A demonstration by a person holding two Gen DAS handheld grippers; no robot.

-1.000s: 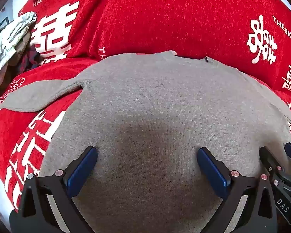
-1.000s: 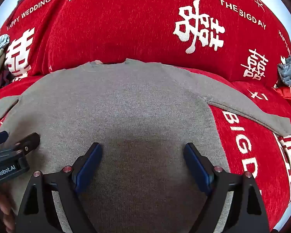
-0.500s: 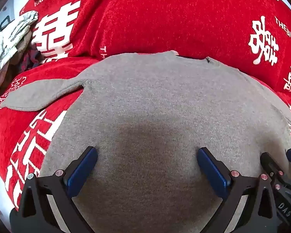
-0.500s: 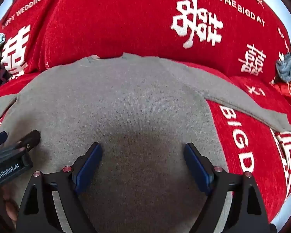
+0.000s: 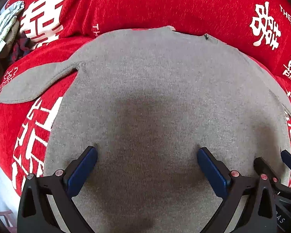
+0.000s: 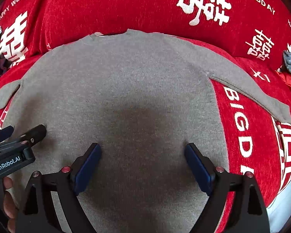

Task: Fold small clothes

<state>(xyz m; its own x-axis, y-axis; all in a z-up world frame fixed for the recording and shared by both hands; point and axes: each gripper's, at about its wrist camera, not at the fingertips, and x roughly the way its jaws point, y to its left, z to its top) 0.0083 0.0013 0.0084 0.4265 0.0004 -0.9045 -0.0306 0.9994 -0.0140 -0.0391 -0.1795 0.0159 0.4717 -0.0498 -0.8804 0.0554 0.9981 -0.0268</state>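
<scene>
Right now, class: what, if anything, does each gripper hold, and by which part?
Nothing is held. The left gripper and the right gripper both stand open over the lower body of the flat grey sweater, with no cloth pinched between their pads.

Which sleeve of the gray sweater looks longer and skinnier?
The right sleeve, beside the white "BIG" letters. It stretches out long and thin on the red cover. The left sleeve looks shorter and wider.

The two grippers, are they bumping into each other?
Apart. In the right wrist view the left gripper sits off to the side of the right gripper, with plain gray sweater showing between them.
</scene>
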